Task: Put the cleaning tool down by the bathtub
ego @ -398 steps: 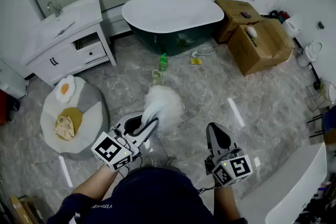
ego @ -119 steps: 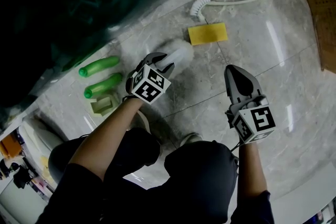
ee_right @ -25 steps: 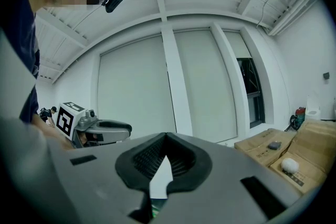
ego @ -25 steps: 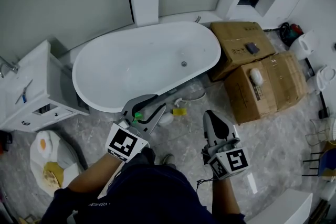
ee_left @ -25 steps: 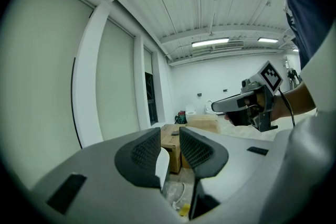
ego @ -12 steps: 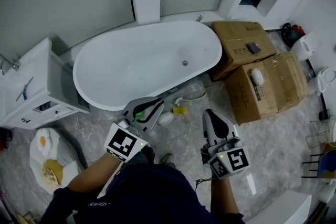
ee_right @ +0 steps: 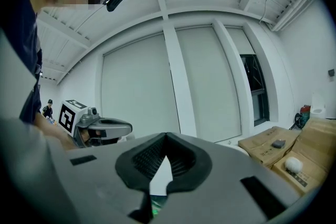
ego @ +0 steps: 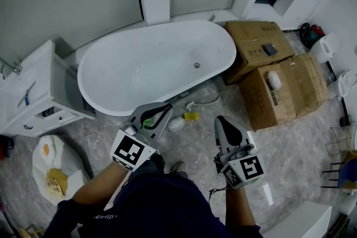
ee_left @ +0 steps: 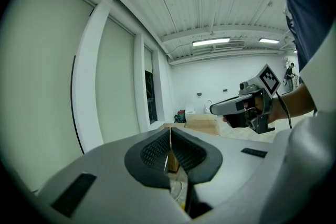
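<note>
**Q:** Left hand-held gripper [ego: 165, 108], what state is it in?

**A:** Its jaws are closing right home. The pads meet with nothing between them, and it hangs above the floor, apart from everything there.

**Q:** And the right hand-held gripper [ego: 221, 121]?

**A:** Jaw tips together, empty as well, held beside the other one.

**Q:** Where is the cleaning tool?

**A:** The white fluffy duster [ego: 175, 124] lies on the grey marble floor [ego: 290, 153], just beside the near wall of the white oval bathtub [ego: 145, 64]. A small yellow sponge [ego: 191, 116] and a white long-handled brush [ego: 203, 102] lie close by. Neither gripper touches it.
</note>
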Available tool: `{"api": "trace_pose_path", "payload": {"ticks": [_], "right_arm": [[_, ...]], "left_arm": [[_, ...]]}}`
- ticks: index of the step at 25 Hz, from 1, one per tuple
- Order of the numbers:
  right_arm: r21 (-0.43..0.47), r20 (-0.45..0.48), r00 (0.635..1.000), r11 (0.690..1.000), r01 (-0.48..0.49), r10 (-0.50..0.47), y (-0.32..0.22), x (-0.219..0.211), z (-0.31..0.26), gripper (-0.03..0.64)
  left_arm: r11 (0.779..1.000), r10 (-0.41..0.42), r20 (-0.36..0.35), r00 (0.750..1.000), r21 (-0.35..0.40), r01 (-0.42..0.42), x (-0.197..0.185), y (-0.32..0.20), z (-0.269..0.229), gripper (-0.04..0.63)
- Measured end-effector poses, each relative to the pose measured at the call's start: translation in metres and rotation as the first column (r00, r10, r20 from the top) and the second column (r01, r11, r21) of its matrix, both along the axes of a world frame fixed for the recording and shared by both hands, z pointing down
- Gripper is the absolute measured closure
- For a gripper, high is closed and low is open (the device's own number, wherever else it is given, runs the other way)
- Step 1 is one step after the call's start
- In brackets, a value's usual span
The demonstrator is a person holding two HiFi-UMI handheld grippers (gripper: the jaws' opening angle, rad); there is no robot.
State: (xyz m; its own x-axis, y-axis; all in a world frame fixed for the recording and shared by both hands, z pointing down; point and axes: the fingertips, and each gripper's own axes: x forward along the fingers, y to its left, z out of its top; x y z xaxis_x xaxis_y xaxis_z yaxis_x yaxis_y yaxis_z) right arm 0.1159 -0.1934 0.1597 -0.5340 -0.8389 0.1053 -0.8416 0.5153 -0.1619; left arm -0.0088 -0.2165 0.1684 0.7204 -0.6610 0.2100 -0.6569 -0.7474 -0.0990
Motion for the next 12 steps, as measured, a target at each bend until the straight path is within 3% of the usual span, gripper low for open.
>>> {"api": "trace_pose_path", "payload": {"ticks": [12], "right_arm": [[-0.01, -0.059, 0.998, 1.0, 0.004, -0.005, 0.0082, 0.0049, 0.0045, 0.614]], "left_arm": [[1.0, 0.005, 0.006, 1.0, 0.011, -0.006, 0.0074, 0.0077, -0.0017, 0.56]]}}
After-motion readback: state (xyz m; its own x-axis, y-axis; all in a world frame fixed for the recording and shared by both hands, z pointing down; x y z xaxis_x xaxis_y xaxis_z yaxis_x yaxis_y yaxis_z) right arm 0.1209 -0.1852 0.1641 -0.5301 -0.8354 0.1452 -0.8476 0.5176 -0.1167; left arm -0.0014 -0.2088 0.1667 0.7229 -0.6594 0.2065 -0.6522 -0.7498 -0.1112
